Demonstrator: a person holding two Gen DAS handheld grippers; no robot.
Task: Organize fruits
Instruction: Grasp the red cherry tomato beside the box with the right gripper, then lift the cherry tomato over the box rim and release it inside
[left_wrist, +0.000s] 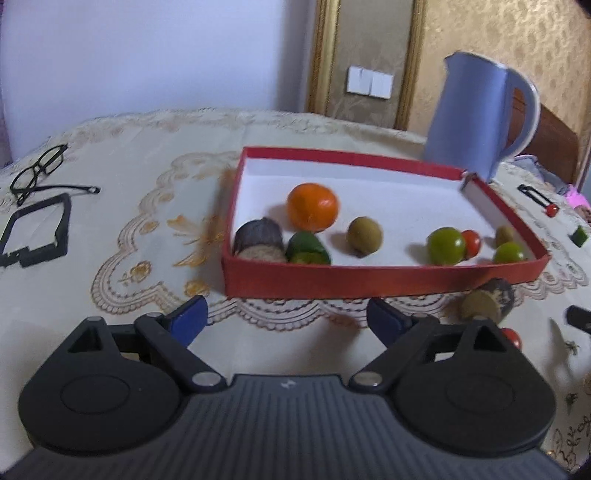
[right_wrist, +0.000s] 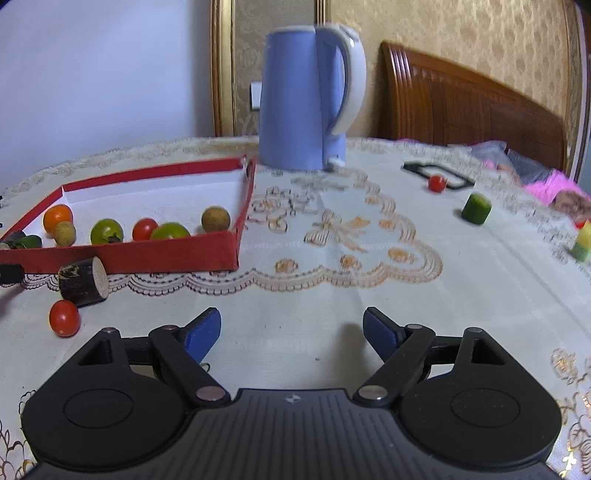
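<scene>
- Fruit sorting on a lace-patterned tablecloth (right_wrist: 369, 295): a red-walled box (left_wrist: 369, 282), mid-frame in the left wrist view, already holds an orange (left_wrist: 312, 206), a kiwi (left_wrist: 364, 235), green and red round fruits and a dark cut log-like piece (left_wrist: 258, 242) in its lower left corner.
- Still outside the box, in the lower left of the right wrist view: a dark cut cylinder (right_wrist: 84, 282) lying just beside the box's front wall, and a cherry tomato (right_wrist: 64, 317) near it.
- Farther out, in the right wrist view's upper right: a second cherry tomato (right_wrist: 437, 183) resting against a black frame (right_wrist: 439, 173), a green cucumber chunk (right_wrist: 476, 208), and a yellow-green piece at the right edge.
- Left gripper (left_wrist: 286, 317): released, blue pads wide apart with nothing between them, angled down toward the box's front wall from the bottom of the frame.
- Right gripper (right_wrist: 291, 330): also spread and empty, tilted down over bare cloth, well apart from any fruit.
- Risk, as judged: the round tomatoes would likely roll if a pad nudges them off-centre, and the one at lower left sits close to the cylinder, so a wide-open approach could knock both.
- Risk, as judged: a low pass by the left gripper could catch the light box wall and shove the box, sending its loose fruit rolling.
- A blue kettle (right_wrist: 306, 99) stands behind the box's far corner, a hazard for any long reach.
</scene>
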